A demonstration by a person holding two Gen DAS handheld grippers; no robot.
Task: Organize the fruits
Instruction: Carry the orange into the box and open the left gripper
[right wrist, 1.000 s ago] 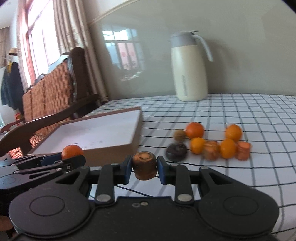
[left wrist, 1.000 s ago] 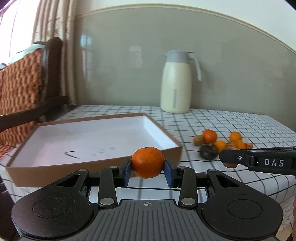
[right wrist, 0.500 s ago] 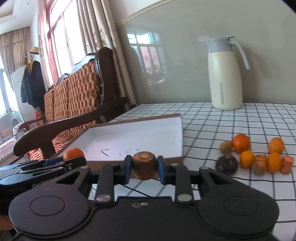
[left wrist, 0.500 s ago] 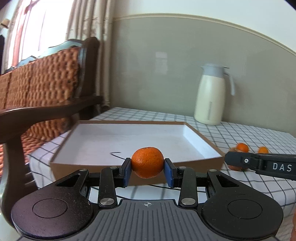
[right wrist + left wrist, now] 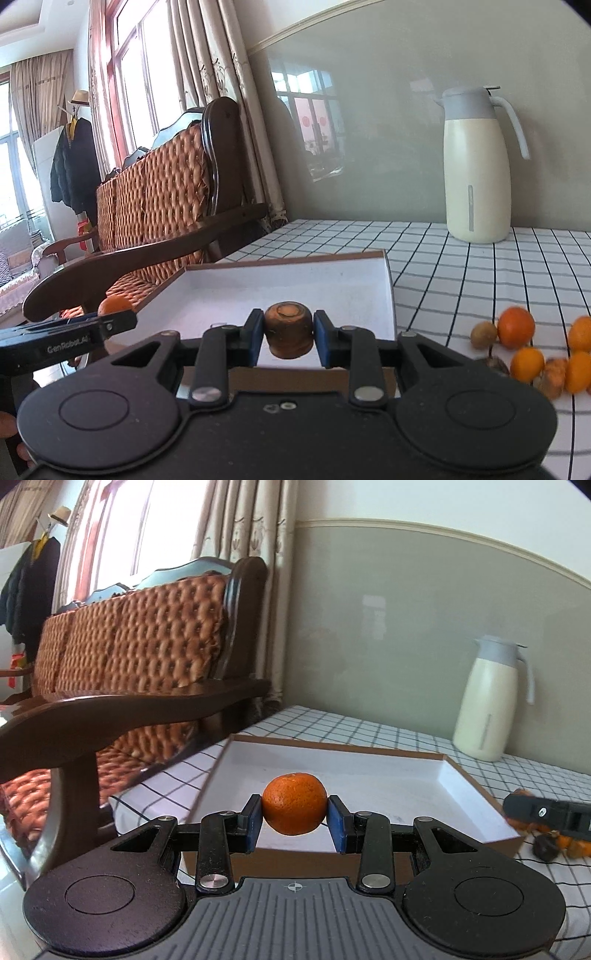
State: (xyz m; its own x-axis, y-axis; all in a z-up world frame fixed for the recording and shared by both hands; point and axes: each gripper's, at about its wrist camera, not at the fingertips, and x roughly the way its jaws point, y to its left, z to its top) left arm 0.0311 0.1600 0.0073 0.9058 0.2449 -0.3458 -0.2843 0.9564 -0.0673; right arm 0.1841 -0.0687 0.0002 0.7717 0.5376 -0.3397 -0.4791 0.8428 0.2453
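My left gripper (image 5: 294,818) is shut on a small orange (image 5: 294,804), held above the near edge of a shallow cardboard box (image 5: 476,781) with a white inside. My right gripper (image 5: 288,338) is shut on a brown carrot stub (image 5: 289,329), held over the same box (image 5: 388,280) near its front edge. The left gripper also shows at the left of the right wrist view (image 5: 110,323) with the orange (image 5: 114,304). Several oranges and brown pieces (image 5: 524,350) lie on the checked tablecloth to the right of the box.
A cream thermos jug (image 5: 476,166) stands at the back of the table by the wall. A wooden chair with a woven cushion (image 5: 129,672) stands close to the table's left side. The checked tablecloth (image 5: 480,266) covers the table.
Both grippers have swung left toward the box, still holding their pieces. The box now fills the middle of both views and the fruit pile has slid to the right edge.
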